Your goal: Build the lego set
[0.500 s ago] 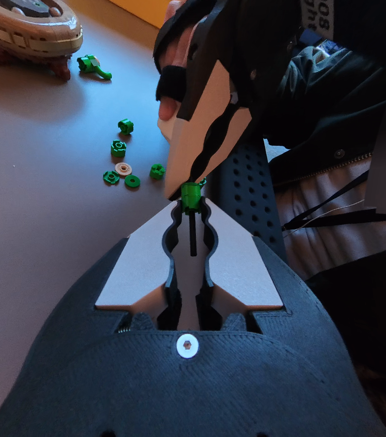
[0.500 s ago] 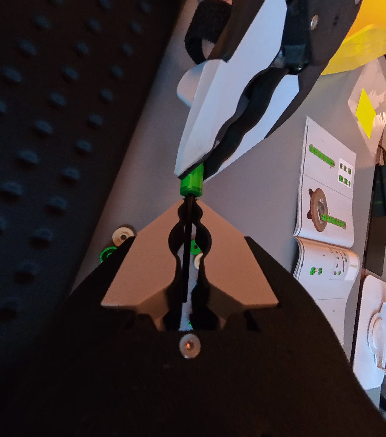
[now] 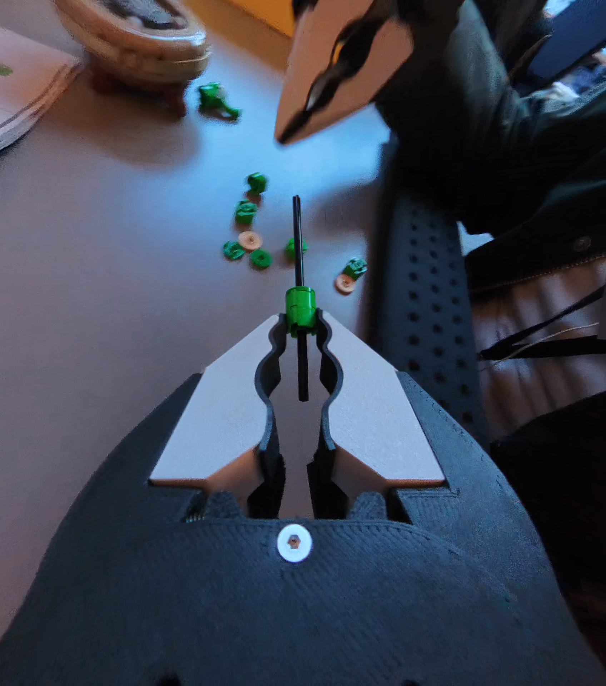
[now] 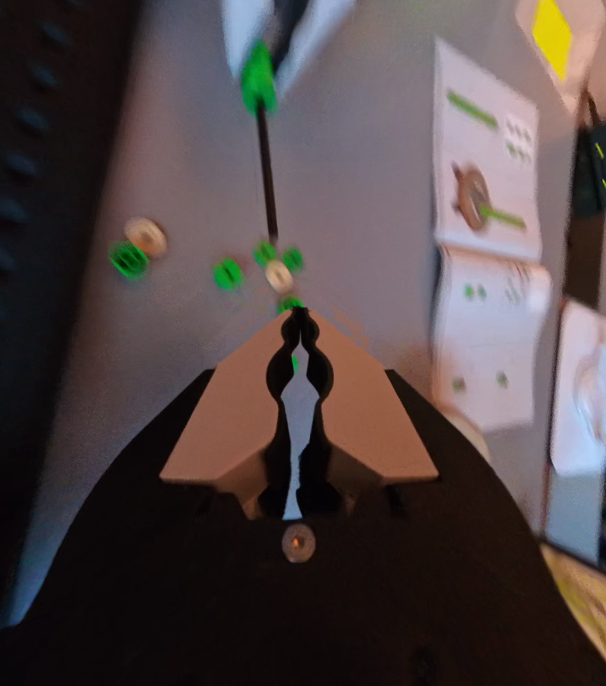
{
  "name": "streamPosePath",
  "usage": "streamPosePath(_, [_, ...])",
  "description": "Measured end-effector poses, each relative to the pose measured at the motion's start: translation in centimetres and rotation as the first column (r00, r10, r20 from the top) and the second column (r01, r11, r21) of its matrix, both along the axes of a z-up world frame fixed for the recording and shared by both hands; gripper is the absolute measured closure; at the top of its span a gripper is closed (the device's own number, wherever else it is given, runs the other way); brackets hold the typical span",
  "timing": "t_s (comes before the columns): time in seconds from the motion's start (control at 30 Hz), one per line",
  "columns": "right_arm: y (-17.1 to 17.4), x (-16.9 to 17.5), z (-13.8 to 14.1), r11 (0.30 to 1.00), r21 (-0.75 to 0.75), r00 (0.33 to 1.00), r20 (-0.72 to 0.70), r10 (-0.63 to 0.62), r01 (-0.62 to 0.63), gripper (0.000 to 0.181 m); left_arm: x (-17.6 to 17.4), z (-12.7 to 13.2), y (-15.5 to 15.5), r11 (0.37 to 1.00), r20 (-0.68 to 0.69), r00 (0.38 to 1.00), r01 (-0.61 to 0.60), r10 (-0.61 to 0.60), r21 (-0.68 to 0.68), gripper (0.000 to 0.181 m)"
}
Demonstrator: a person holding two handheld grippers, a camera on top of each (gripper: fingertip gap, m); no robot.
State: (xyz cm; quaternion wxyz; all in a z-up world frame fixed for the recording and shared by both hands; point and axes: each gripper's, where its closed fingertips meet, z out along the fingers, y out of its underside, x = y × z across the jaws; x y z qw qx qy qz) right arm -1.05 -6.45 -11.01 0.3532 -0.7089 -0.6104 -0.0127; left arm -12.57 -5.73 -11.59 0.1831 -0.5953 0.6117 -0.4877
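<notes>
My left gripper [image 3: 299,320] is shut on a green round piece [image 3: 300,306] threaded on a thin black axle [image 3: 297,237]. The axle sticks out forward of the tips and back between the fingers. In the blurred right wrist view the left gripper [image 4: 257,70] is at the top, holding the green piece [image 4: 259,79] with the axle [image 4: 268,178] pointing down. My right gripper [image 4: 298,315] is shut and empty, clear of the axle. It also shows in the left wrist view [image 3: 288,133], above and beyond the axle's tip.
Loose green round pieces [image 3: 245,212] and tan discs [image 3: 250,240] lie on the table beyond the axle. A tan built model [image 3: 138,41] stands at the back left beside an instruction booklet [image 4: 487,222]. A dark perforated surface [image 3: 424,297] and a person's jacket are at the right.
My right gripper has let go of the black axle and pulled back and away. The axle and green piece stay in my left gripper. Both views have shifted and blurred.
</notes>
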Motion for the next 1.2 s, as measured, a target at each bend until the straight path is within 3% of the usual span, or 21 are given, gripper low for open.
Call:
streamPosePath(0.03, [0.2,1.9,0.5,0.999,0.008,0.999,-0.031,-0.041,0.041,0.181,-0.2,0.4,0.2,1.0,0.018,1.0,-0.005,0.006,-0.023,0.166])
streamPosePath(0.1, [-0.4,2.6,2.3,0.998,-0.039,0.978,-0.198,-0.059,0.052,0.181,0.2,1.7,0.0,0.999,0.083,0.997,0.008,-0.004,-0.048,0.166])
streamPosePath(0.2, [-0.8,-0.8,3.7,0.998,-0.027,0.939,-0.342,0.037,-0.05,0.181,0.8,1.2,-0.4,1.0,0.062,0.998,0.017,-0.018,0.024,0.166])
streamPosePath(0.27, [-0.7,-2.8,3.2,0.997,0.009,0.944,-0.32,0.08,-0.081,0.176,1.0,0.5,-0.8,0.999,0.027,0.999,0.029,-0.03,0.035,0.166])
streamPosePath(0.33, [-0.4,-4.8,2.6,0.995,0.029,0.945,-0.31,0.1,-0.096,0.146,1.2,0.6,-1.2,0.999,0.03,0.999,0.041,-0.042,0.028,0.166])
streamPosePath(0.37, [-0.5,-5.8,2.0,0.994,0.003,0.946,-0.305,0.106,-0.11,0.146,1.3,0.8,-1.3,0.999,0.036,0.998,0.047,-0.047,0.017,0.166])
streamPosePath(0.5, [-0.3,-7.9,-0.7,0.992,-0.07,0.971,-0.221,0.085,-0.103,0.147,1.4,0.7,-1.8,0.998,0.031,0.997,0.067,-0.067,0.016,0.166])
streamPosePath(0.6, [-0.5,-8.7,-0.9,0.988,-0.083,0.967,-0.233,0.106,-0.128,0.179,1.3,0.7,-2.0,0.997,0.027,0.997,0.073,-0.073,0.018,0.166])
streamPosePath(0.77, [-0.5,-9.5,-0.7,0.985,-0.097,0.958,-0.264,0.112,-0.142,0.177,1.4,0.8,-2.1,0.997,0.03,0.997,0.076,-0.076,-0.001,0.166])
streamPosePath(0.93, [-0.5,-10.0,-1.0,0.987,-0.013,0.973,-0.169,0.155,-0.16,0.179,1.3,0.7,-2.3,0.996,0.024,0.996,0.088,-0.087,-0.032,0.166])
streamPosePath(1.2, [-1.4,-10.0,-0.2,0.98,-0.015,0.959,-0.212,0.188,-0.196,0.179,1.0,1.6,-3.0,0.989,0.066,0.991,0.123,-0.118,-0.083,0.166])
